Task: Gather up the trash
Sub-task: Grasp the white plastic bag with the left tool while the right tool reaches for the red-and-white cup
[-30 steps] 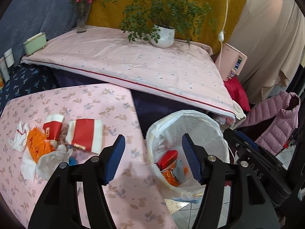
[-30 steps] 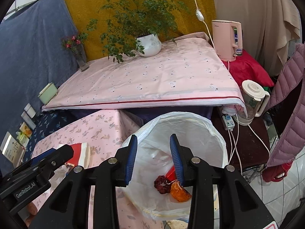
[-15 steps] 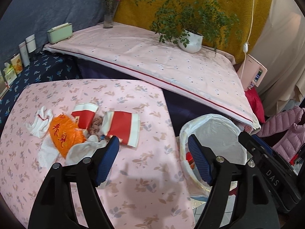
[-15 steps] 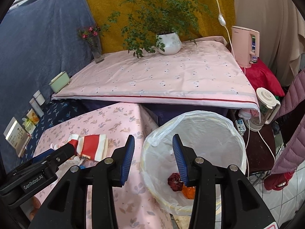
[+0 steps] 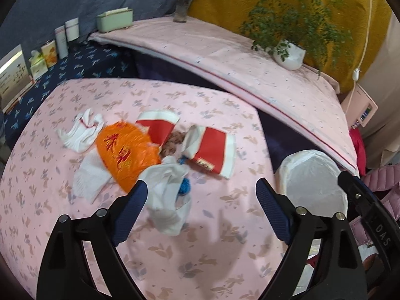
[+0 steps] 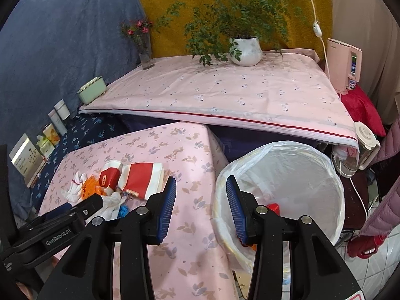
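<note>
A trash pile lies on the pink floral table (image 5: 225, 237): an orange bag (image 5: 125, 150), two red-and-white packets (image 5: 212, 150), white tissues (image 5: 80, 130), a blue scrap (image 5: 185, 187) and a crumpled white plastic bag (image 5: 167, 200). My left gripper (image 5: 202, 207) hovers over the pile's near side with its jaws opening. The white bag lies low between them, by the left finger, not pinched. My right gripper (image 6: 201, 210) is open with nothing in it, over the table's edge beside the white-lined bin (image 6: 287, 155). A red item (image 6: 273, 207) shows inside the bin.
Behind stands a higher pink-covered table (image 6: 225, 95) with a potted plant (image 6: 246, 50), a flower vase (image 6: 145, 50) and a green box (image 6: 91, 92). Small boxes and jars (image 5: 47, 52) line the left. A kettle (image 6: 362, 147), a pink appliance (image 6: 345, 65) and a jacket (image 6: 385, 212) crowd the right.
The left gripper swung left from the bin to over the trash pile, and its jaws widened. The right gripper shifted left, from over the bin to the table's edge.
</note>
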A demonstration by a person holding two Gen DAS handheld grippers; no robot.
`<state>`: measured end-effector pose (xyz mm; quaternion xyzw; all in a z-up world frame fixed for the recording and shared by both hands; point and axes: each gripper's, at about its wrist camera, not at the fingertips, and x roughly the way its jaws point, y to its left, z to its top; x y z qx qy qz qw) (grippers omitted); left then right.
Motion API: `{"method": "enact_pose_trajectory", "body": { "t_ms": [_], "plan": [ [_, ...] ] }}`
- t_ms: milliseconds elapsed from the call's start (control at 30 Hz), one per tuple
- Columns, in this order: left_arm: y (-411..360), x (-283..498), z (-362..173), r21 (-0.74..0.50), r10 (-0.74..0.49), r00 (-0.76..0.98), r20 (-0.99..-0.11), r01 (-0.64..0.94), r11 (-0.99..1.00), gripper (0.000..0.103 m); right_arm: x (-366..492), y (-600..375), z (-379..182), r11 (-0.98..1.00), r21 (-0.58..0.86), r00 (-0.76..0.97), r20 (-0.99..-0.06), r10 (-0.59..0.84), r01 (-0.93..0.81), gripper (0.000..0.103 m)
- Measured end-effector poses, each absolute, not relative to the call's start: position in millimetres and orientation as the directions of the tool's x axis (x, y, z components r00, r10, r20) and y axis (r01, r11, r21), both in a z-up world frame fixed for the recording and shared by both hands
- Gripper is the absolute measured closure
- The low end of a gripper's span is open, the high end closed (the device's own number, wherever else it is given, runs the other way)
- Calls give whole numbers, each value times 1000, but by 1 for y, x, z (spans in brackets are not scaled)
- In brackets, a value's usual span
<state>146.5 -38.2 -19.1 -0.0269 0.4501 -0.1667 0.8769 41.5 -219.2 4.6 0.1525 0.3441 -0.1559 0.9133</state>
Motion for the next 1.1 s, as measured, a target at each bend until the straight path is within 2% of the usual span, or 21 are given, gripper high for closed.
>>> {"method": "enact_pose_trajectory", "body": {
  "t_ms": [333,500,733,800,833,867,967,1100],
  "plan": [
    [-1,161,-68,-213,-260,460,-849,151,965,19,60,-189,-15,929,160,693,-709,-127,334,62],
    [8,167,-83,-241,-270,429,-862,122,963,25,69,-176,-26,940,151,678,-728,-104,305,62],
    [8,172,-96,-267,-302,390,-870,142,953,51,78,-164,-36,947,146,663,-744,-85,286,62],
    [5,173,-97,-277,-319,375,-871,162,947,68,80,-163,-38,948,147,658,-748,-81,284,62],
    [4,173,-97,-284,-328,366,-871,171,943,81,81,-163,-39,948,146,656,-750,-80,283,62],
    [5,173,-97,-291,-337,360,-870,178,940,87,81,-163,-40,948,145,654,-752,-79,282,62],
    [7,170,-89,-297,-349,376,-858,190,936,92,83,-162,-41,949,143,650,-756,-79,282,62],
    [10,165,-71,-305,-368,409,-835,214,928,93,87,-163,-44,947,150,645,-761,-72,283,62]
  ]
}}
